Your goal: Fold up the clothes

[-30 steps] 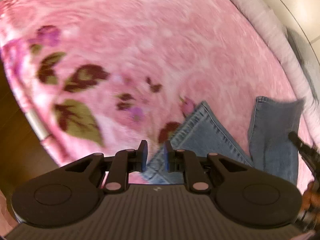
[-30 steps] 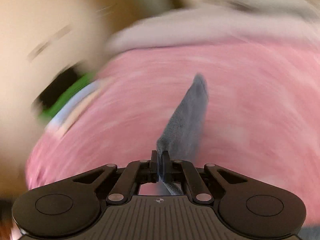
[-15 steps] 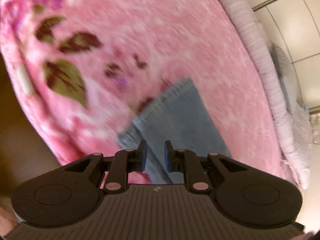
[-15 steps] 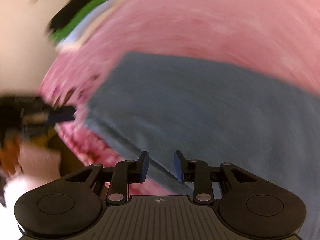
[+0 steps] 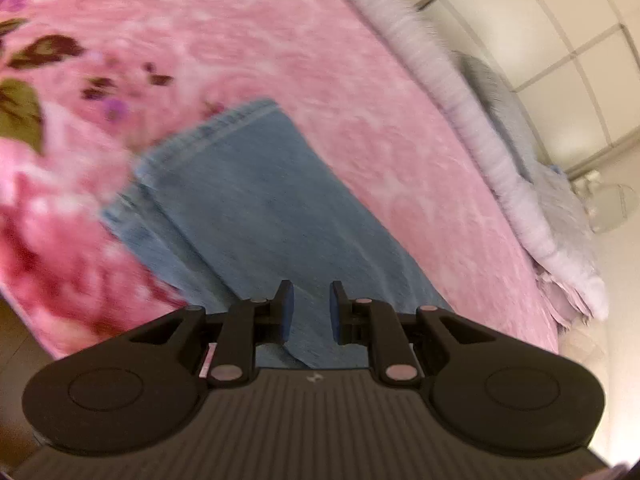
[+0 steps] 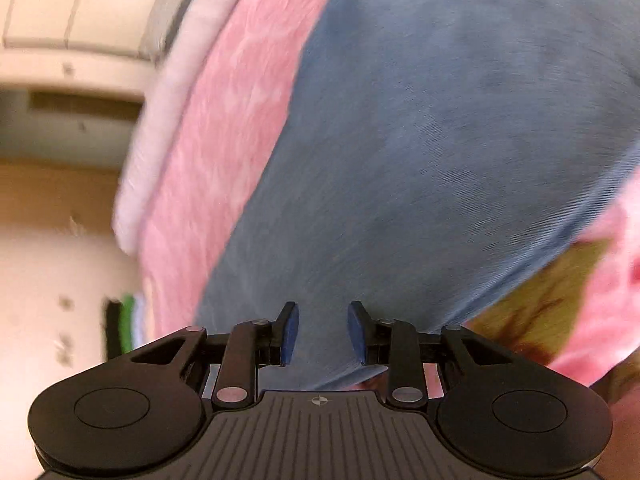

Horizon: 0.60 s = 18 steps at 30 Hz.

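Blue jeans (image 5: 248,200) lie flat on a pink floral blanket (image 5: 280,32), one leg stacked on the other, hems pointing away to the upper left. My left gripper (image 5: 311,300) hovers over the near part of the legs, its jaws a little apart with nothing pinched between them. In the right wrist view the jeans (image 6: 440,140) fill most of the picture as a broad smooth denim panel. My right gripper (image 6: 323,320) stands open just above the near edge of the denim, its blue pads (image 6: 289,332) clear of the cloth.
A pale fluffy border (image 5: 460,92) runs along the blanket's far side, with white cabinet doors (image 5: 560,40) behind it. Brown floor (image 5: 16,340) shows past the blanket's left edge. In the right wrist view, green and black items (image 6: 122,320) lie beyond the blanket (image 6: 224,140).
My right gripper was shut on a raised fold of denim; it has let go, rolled and swung over the flat jeans. My left gripper slid along the legs, away from the hems.
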Each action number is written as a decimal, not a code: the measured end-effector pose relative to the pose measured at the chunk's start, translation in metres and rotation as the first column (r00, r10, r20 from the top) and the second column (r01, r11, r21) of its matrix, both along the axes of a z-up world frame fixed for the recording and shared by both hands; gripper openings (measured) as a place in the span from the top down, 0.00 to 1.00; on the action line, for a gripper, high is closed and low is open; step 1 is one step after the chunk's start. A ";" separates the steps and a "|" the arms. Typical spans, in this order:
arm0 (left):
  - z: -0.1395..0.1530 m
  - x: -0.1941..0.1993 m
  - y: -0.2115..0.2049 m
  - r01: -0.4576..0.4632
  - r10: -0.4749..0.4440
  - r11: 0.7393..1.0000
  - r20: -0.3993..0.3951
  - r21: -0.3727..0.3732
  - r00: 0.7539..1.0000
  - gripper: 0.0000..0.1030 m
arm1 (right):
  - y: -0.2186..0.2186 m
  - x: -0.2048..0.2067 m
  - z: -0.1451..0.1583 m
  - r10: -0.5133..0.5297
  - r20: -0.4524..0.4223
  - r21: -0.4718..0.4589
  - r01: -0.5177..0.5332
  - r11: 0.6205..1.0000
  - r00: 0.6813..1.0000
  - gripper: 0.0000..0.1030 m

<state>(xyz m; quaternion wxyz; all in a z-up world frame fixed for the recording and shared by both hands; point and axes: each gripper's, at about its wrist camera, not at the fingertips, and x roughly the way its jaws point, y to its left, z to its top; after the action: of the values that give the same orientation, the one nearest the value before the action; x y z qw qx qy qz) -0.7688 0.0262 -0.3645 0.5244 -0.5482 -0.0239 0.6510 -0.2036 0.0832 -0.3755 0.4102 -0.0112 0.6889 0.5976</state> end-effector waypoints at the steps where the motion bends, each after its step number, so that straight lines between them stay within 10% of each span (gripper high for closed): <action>1: -0.005 0.007 -0.001 0.011 -0.011 1.000 -0.014 0.023 1.000 0.87 | -0.003 0.007 -0.006 -0.015 -0.032 0.025 0.016 1.000 0.999 0.70; 9: -0.039 0.043 -0.019 0.103 -0.087 0.976 -0.090 0.191 0.992 0.87 | -0.039 0.043 -0.021 -0.104 -0.154 0.198 0.134 0.971 0.983 0.70; 18: 0.012 0.060 -0.105 0.117 -0.111 0.945 -0.034 0.306 0.993 0.81 | -0.088 0.056 0.007 -0.246 -0.346 0.115 0.301 0.947 0.905 0.70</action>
<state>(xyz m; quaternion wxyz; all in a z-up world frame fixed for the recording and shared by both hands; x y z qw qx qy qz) -0.7088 -0.0788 -0.3528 0.6403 -0.4551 -0.0889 0.6124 -0.1473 -0.0048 -0.3685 0.3694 0.2192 0.6898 0.5828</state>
